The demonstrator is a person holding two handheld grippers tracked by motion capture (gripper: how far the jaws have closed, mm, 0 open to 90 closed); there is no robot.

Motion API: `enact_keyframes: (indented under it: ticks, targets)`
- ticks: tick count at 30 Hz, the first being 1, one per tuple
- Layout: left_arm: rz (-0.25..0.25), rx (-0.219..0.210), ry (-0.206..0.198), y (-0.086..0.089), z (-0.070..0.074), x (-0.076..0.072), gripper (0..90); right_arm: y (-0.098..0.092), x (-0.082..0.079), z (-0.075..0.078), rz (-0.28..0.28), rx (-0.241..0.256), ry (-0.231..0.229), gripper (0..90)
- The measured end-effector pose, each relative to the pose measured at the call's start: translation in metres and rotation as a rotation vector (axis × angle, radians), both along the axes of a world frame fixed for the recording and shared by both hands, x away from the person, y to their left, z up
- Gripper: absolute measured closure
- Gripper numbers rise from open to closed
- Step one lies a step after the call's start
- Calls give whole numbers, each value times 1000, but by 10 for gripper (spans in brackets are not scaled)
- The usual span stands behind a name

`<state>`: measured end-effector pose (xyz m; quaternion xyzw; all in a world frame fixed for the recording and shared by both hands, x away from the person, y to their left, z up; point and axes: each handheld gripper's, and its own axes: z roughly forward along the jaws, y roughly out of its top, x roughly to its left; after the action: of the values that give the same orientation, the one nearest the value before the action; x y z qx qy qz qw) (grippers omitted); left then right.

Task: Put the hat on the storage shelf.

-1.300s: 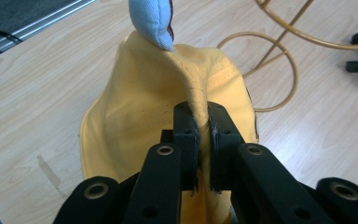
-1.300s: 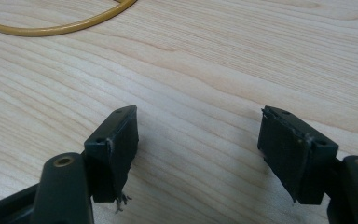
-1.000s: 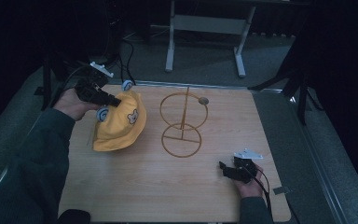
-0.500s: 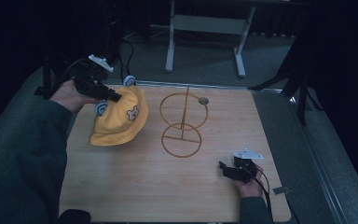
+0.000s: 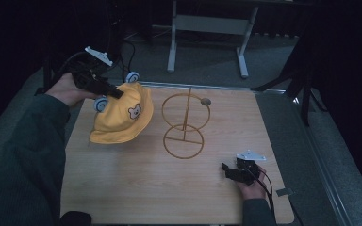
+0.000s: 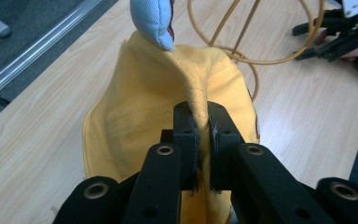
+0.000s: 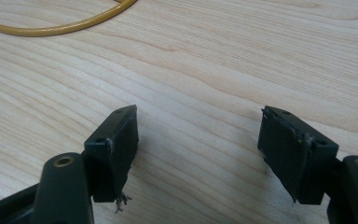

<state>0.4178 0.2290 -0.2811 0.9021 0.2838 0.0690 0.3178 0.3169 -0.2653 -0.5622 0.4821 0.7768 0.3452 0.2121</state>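
A yellow hat [image 5: 122, 117] with light blue ears and a small bear face hangs lifted over the table's left side. My left gripper [image 5: 115, 92] is shut on a fold of the hat [image 6: 158, 102] near its top; one blue ear [image 6: 153, 21] sticks up ahead of the jaws. A gold wire hat stand [image 5: 185, 123], with an upright ring over a round base, stands at the table's middle. My right gripper [image 5: 226, 170] rests low near the front right edge, open, with bare wood between its fingers [image 7: 116, 140].
The wooden table [image 5: 136, 188] has free room in front of the stand. A piece of the stand's base ring [image 7: 60, 25] lies just beyond my right gripper. A metal frame's legs [image 5: 172, 42] stand on the floor behind the table.
My left gripper has raised the hat and carried it up and slightly toward the back left. The right gripper has stayed put.
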Motion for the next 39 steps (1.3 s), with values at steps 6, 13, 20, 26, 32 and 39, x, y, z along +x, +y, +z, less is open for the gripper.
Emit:
enact_keyframes:
  ticks: [6, 13, 20, 26, 32, 39]
  targets:
    - [-19, -11, -5, -2, 7, 1, 845, 0, 0, 0, 1, -1, -1, 284]
    - [-42, -26, -3, -3, 15, 4, 845, 0, 0, 0, 0, 0, 0, 284]
    - [-69, -18, 4, -7, 21, 5, 845, 0, 0, 0, 0, 0, 0, 284]
    - [-90, -8, 15, -11, 24, 7, 845, 0, 0, 0, 0, 0, 0, 284]
    - [-101, -7, 19, -12, 28, 8, 844, 0, 0, 0, -1, 0, 0, 284]
    - [-111, 11, 25, -16, 34, 10, 844, 0, 0, 0, 0, -1, 0, 284]
